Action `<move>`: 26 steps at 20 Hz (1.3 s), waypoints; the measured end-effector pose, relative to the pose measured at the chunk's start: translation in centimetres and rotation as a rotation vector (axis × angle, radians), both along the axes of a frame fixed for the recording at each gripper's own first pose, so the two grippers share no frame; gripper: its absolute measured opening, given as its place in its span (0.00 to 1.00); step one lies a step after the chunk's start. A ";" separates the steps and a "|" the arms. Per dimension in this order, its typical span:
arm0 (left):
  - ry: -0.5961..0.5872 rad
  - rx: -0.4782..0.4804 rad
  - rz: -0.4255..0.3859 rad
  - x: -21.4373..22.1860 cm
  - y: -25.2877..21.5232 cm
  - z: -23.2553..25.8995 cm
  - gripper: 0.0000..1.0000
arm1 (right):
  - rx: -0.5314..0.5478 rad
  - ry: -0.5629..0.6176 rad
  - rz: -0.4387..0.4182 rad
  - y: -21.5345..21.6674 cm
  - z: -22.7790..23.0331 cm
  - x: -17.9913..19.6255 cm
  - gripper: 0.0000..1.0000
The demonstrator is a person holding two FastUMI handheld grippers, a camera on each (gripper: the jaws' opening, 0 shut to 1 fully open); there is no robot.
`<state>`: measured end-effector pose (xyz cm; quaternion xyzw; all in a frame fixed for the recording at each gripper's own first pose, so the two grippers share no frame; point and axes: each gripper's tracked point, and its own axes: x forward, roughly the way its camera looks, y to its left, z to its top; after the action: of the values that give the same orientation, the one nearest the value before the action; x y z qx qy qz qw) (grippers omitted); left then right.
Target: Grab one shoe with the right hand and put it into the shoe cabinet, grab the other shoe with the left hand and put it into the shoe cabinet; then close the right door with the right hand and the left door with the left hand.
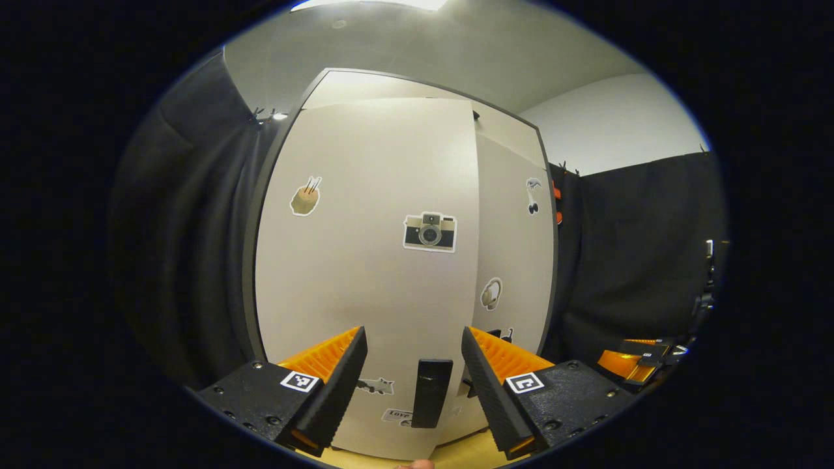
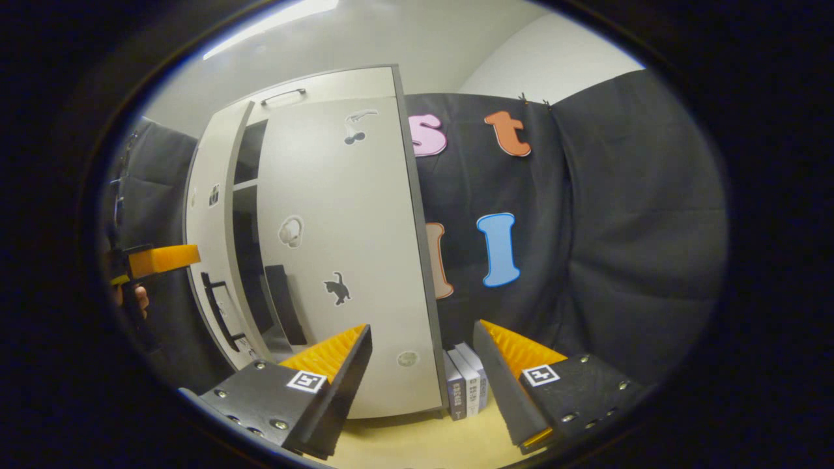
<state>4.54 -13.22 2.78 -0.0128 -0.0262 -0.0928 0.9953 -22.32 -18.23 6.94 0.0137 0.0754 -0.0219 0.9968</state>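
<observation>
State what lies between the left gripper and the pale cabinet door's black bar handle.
Nothing: in the left gripper view the stretch from left gripper to black bar handle is bare.

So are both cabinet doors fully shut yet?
No. In the right gripper view a dark gap with a shelf inside shows between the left door and the right door of the cabinet.

cabinet interior [image 2: 242, 215] mostly hidden behind doors, shoes unseen

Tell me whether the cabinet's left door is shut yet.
Not fully shut. In the right gripper view a dark gap with shelves shows between the left door and the right door.
</observation>
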 end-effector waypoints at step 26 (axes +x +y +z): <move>0.035 0.009 0.093 0.7 1.0 -1.7 0.89 | 0.026 -0.008 0.080 1.3 -0.2 2.6 0.94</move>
<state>5.20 -12.23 1.07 -0.0087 -0.0089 -0.0465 0.9988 -19.71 -16.93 6.75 0.0235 0.0724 0.0189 0.9969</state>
